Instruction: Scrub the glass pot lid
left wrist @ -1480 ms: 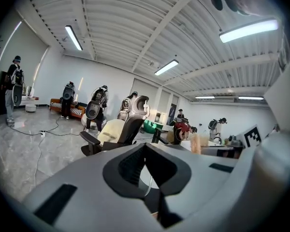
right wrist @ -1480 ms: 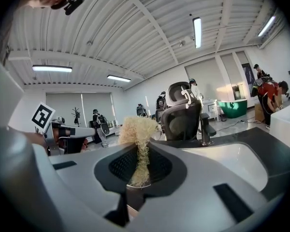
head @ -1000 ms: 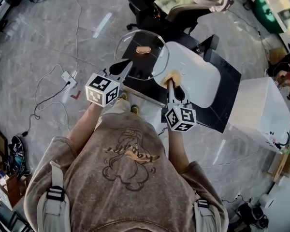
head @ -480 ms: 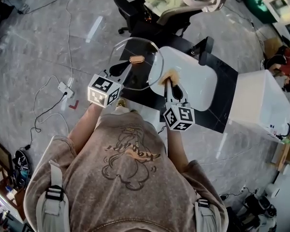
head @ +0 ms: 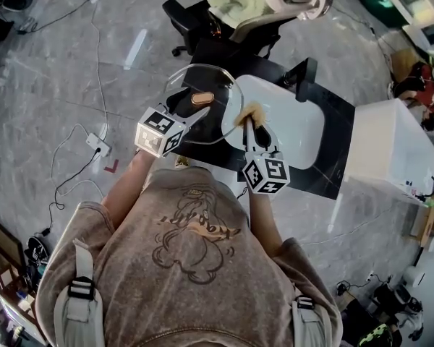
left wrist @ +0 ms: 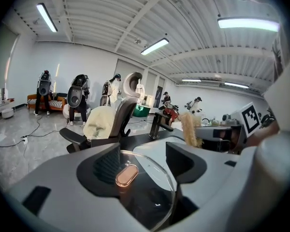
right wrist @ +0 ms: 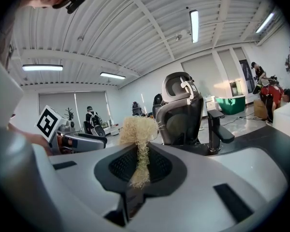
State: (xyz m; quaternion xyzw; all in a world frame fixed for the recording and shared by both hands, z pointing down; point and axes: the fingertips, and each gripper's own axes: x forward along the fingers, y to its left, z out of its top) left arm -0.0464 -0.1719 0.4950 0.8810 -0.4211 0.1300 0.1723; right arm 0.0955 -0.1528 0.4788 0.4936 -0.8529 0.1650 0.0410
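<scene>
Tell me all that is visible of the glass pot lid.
The glass pot lid is round, clear glass with a thin rim and a copper-coloured oval knob. It lies nearly flat, knob up, over the black counter and the white sink edge, between the jaws of the left gripper, which stand apart and have just been opening. The fibre scrubber is beside its rim.

The person wears a short-sleeved T-shirt (head: 130,266) of washed, mottled grey-brown cloth, paler along the shoulders and blotched darker toward the middle. It carries a print in dark brown outline, a long-haired cartoon figure (head: 192,255), with a line of golden-brown script (head: 197,226) across the top of the drawing. A pale grey webbing strap runs over each shoulder: the left strap (head: 72,320) and the right strap (head: 307,324) each bear a black plastic buckle (head: 82,289).
</scene>
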